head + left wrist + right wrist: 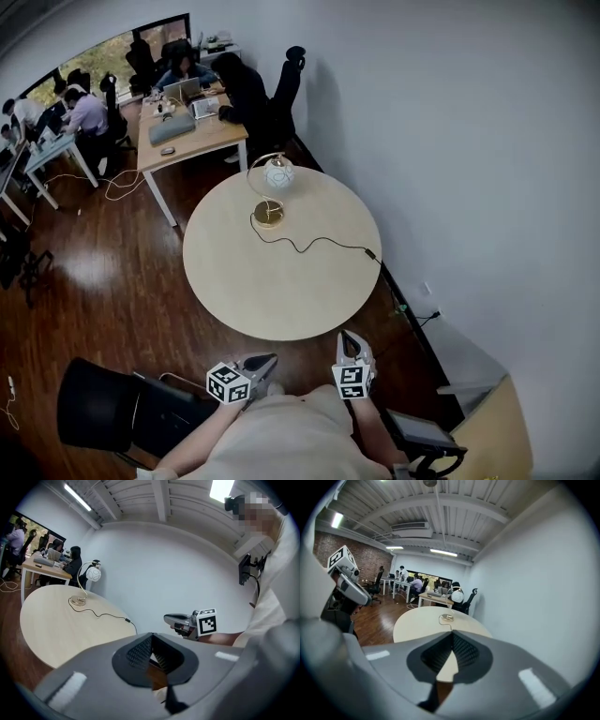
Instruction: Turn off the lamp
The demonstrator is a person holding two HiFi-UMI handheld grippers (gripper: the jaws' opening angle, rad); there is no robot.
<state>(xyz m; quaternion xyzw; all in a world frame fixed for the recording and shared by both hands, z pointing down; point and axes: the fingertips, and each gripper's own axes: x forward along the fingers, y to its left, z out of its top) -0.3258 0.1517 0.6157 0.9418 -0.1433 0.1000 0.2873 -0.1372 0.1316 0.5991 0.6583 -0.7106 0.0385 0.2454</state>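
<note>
The lamp (278,173) has a white globe on a curved gold stem, and its round gold base (269,215) stands at the far side of the round pale table (281,300). Its black cable (314,244) runs right to a small inline block (370,253) at the table's edge. My left gripper (265,360) and right gripper (348,339) hover side by side just short of the table's near edge, far from the lamp. Both are shut with nothing between the pads. The left gripper view shows the lamp (93,575) and the right gripper (168,618); the right gripper view shows the lamp (457,596) straight ahead.
Desks (183,131) with several seated people and office chairs fill the back left. A black chair (103,403) stands at my lower left and a wooden cabinet (497,431) at my lower right. A white wall (469,141) runs close along the table's right side.
</note>
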